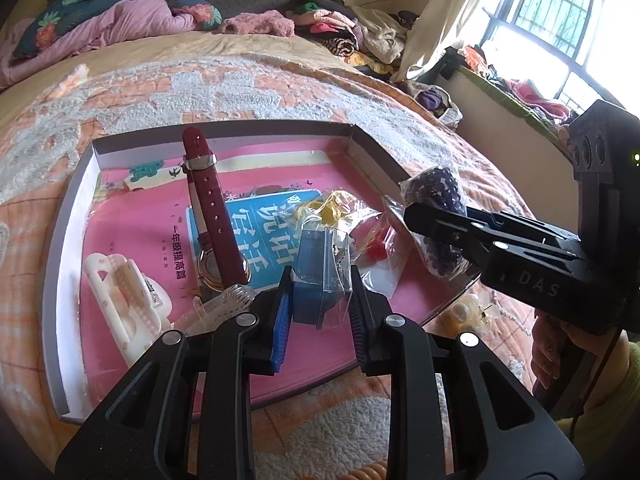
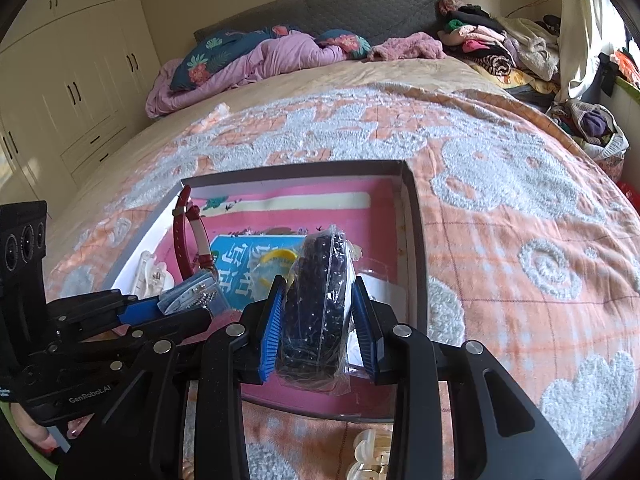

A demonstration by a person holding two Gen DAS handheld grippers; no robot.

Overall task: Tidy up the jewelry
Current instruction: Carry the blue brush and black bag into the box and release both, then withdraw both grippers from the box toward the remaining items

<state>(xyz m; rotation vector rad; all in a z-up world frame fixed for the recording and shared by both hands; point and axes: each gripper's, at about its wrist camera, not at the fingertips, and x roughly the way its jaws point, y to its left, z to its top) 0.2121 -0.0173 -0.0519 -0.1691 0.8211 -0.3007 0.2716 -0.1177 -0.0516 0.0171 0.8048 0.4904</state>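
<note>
A shallow grey box lid (image 1: 68, 216) lies on the bed with a pink book (image 1: 152, 224) inside it. My left gripper (image 1: 318, 292) is shut on a clear bag with a blue card (image 1: 320, 264) and holds it over the tray. My right gripper (image 2: 318, 312) is shut on a clear bag of dark purple beads (image 2: 316, 300), also seen in the left wrist view (image 1: 438, 192), above the tray's right side. In the tray lie a dark red watch (image 1: 212, 208), a cream hair claw (image 1: 124, 300), a yellow bangle in plastic (image 1: 328, 208) and a small red piece (image 1: 376, 248).
The tray's far wall (image 2: 296, 170) and right wall (image 2: 416, 240) stand low. A cream clip (image 1: 464, 312) lies on the orange bedspread (image 2: 520, 240) outside the near edge. Bedding and folded clothes (image 2: 480, 44) pile at the headboard. Wardrobes (image 2: 72, 88) stand at left.
</note>
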